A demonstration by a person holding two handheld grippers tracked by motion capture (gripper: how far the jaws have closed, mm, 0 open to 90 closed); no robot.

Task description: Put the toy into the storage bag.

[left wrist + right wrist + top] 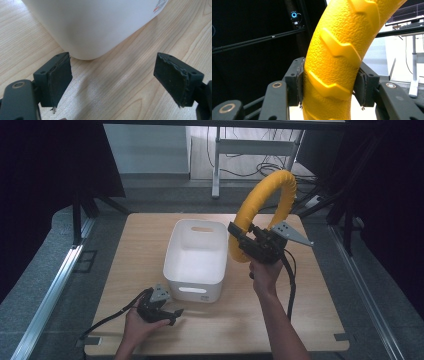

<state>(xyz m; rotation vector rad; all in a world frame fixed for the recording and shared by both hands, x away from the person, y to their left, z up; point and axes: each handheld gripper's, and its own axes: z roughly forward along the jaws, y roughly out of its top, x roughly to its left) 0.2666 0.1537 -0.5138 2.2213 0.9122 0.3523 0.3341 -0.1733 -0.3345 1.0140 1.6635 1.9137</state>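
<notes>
High view: wooden surface (240,320); white tub (196,260) at centre; yellow ring (265,205) held upright above the tub's right edge, clenched in my right tongs (239,236); my left tongs (172,314) released, resting near the tub's front.

Even overhead light, dark surroundings, soft shadows on the table (300,320), slightly blurry pictures.

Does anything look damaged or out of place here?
Only wear: the pads of the left hand-held gripper are frayed and ragged at the edges. The yellow ring and white bin look intact.
</notes>
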